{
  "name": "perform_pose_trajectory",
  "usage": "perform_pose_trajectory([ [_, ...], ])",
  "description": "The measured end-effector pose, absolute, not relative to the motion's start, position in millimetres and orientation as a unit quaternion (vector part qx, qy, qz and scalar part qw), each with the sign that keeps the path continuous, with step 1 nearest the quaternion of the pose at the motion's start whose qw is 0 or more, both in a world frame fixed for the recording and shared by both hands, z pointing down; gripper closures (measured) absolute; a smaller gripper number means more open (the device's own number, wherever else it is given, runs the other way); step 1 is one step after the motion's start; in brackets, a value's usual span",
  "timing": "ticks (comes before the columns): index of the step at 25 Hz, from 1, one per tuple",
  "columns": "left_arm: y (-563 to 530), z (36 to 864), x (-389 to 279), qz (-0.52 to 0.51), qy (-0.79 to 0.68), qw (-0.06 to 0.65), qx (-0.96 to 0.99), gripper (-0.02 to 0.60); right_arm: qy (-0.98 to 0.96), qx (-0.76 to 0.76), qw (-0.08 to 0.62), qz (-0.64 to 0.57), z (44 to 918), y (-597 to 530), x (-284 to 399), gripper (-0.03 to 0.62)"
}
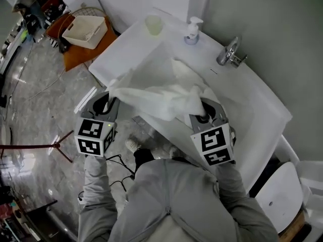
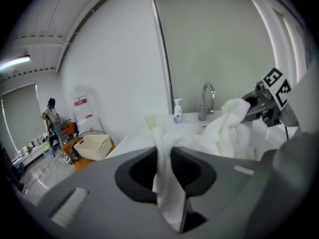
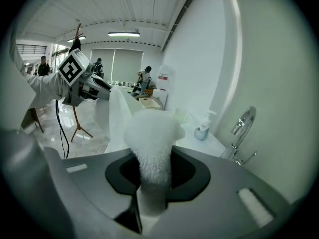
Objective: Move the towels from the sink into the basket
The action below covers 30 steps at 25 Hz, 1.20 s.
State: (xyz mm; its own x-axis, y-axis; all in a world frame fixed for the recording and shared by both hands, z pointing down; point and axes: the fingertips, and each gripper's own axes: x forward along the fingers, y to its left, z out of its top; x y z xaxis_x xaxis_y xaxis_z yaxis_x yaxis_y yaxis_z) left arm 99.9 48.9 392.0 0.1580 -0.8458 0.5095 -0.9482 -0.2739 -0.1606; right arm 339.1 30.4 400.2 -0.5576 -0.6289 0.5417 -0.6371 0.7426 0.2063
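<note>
A white towel (image 1: 156, 99) hangs stretched between my two grippers above the front of the white sink (image 1: 252, 92). My left gripper (image 1: 112, 98) is shut on the towel's left end, which shows pinched between its jaws as a white fold (image 2: 167, 183). My right gripper (image 1: 201, 109) is shut on the right end, a fluffy bunch (image 3: 152, 153) squeezed in its jaws. More white towel (image 1: 189, 72) lies in the basin behind. The white basket (image 1: 88, 31) stands on an orange surface at the far left, well away from both grippers.
A soap dispenser (image 1: 192, 31), a pale cup (image 1: 153, 24) and a chrome tap (image 1: 228, 52) stand at the sink's back. A red-legged stand (image 1: 50, 146) and cables are on the marble floor to the left. People stand far off in the room.
</note>
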Motion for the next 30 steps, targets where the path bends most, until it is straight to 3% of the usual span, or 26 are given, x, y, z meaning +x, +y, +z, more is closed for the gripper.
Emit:
perform_pose_trajectory([
  [21,102,370,-253,0.211,-0.687,0.095,0.689,0.449,-0.915,0.266,0.288,-0.094,355,27,-36,0.507],
  [30,101,368,-344,0.196,-0.718,0.096,0.661,0.449,-0.923,0.223,0.29,-0.118,355,7,-139,0.508],
])
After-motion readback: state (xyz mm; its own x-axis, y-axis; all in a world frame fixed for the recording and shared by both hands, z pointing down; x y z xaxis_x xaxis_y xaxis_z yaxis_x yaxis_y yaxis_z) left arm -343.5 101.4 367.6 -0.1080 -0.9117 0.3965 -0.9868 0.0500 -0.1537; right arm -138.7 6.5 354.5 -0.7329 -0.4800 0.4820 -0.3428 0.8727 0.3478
